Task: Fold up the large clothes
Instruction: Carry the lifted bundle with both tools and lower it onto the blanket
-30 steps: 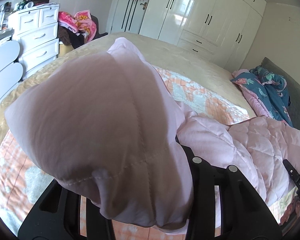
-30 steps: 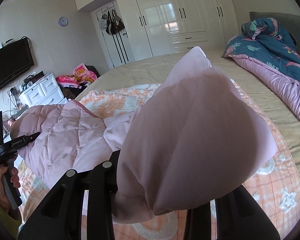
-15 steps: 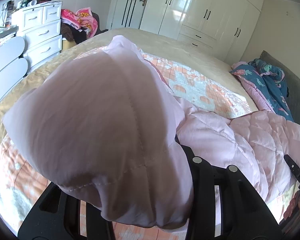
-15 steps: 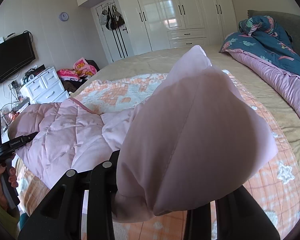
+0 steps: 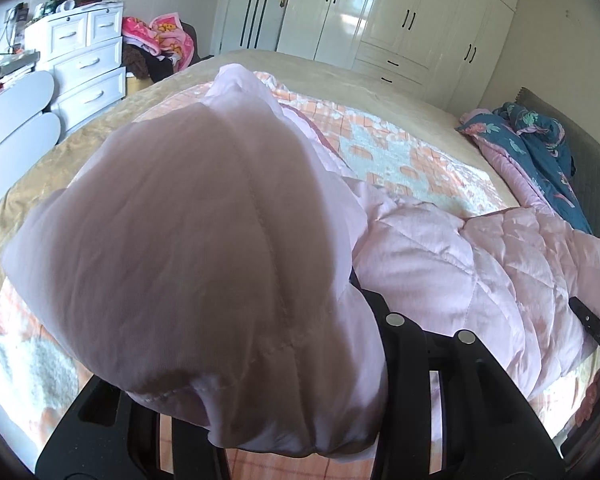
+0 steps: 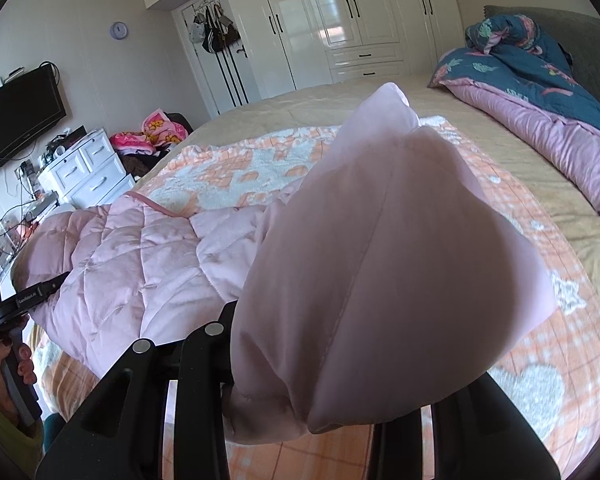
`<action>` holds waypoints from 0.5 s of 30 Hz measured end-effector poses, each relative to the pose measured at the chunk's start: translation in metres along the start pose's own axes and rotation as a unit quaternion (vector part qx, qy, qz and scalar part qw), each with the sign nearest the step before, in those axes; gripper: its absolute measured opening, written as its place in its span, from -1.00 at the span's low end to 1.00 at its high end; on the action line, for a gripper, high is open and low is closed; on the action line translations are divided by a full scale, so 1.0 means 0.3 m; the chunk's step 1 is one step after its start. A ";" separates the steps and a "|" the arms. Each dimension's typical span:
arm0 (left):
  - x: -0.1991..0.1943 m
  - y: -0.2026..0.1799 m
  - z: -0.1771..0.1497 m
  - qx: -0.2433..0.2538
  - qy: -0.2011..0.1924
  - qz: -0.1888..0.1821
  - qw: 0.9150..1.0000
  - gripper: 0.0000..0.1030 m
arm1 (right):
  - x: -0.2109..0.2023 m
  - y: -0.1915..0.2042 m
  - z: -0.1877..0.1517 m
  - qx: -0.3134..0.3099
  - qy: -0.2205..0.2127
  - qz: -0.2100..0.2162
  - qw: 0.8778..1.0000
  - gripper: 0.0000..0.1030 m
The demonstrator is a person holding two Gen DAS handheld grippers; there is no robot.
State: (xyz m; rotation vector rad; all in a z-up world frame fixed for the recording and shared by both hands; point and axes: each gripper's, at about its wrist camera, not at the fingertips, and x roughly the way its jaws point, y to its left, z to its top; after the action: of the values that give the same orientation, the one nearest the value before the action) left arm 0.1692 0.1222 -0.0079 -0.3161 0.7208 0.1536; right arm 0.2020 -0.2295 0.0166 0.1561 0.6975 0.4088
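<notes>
Billowing pink quilted coat (image 5: pixel 204 256) hiding fingers, orange blanket (image 5: pixel 412 168) beneath, wardrobe (image 6: pixel 340 20) beyond

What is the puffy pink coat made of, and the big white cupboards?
The pink coat looks like thin, slightly shiny fabric with soft padding inside; stitched diamond lines puff it up. The white cupboards look like glossy painted board, maybe wood: window light reflects off them.

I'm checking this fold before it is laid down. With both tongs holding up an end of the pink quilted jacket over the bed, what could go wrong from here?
1. The pink quilted jacket bunches thickly in the left tongs and the right tongs; the slick fabric might slip out.
2. The bunched fabric blocks much of both wrist views, so the fold may land crooked on the orange checked blanket.
3. The middle sags between the tongs and may crease.
</notes>
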 end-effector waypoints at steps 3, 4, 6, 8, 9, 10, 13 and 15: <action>0.004 0.013 -0.026 0.002 0.005 0.002 1.000 -0.37 | 0.006 -0.019 -0.031 0.011 0.009 -0.003 1.000 -0.37; 0.007 0.015 -0.035 0.002 0.006 0.002 1.000 -0.37 | 0.012 -0.028 -0.044 0.015 0.012 -0.005 1.000 -0.37; 0.015 0.024 -0.053 0.002 0.010 0.005 1.000 -0.36 | 0.023 -0.038 -0.063 0.025 0.019 -0.007 0.999 -0.35; 0.029 0.034 -0.071 -0.001 0.015 0.007 1.000 -0.35 | 0.042 -0.057 -0.089 0.041 0.032 -0.012 0.999 -0.33; 0.034 0.035 -0.076 -0.001 0.017 0.009 1.000 -0.35 | 0.050 -0.067 -0.098 0.049 0.038 -0.014 0.998 -0.31; 0.041 0.036 -0.082 -0.002 0.019 0.010 1.000 -0.34 | 0.060 -0.078 -0.108 0.057 0.044 -0.016 0.997 -0.30; 0.057 0.042 -0.097 -0.004 0.023 0.015 1.000 -0.31 | 0.090 -0.106 -0.133 0.087 0.064 -0.020 0.994 -0.21; 0.066 0.044 -0.105 -0.003 0.024 0.018 1.000 -0.29 | 0.109 -0.120 -0.147 0.100 0.075 -0.025 0.992 -0.13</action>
State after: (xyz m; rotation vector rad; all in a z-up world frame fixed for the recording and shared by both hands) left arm 0.1610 0.1247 -0.0464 -0.3130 0.7748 0.1817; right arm 0.2071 -0.2484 -0.0459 0.2982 0.8893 0.3035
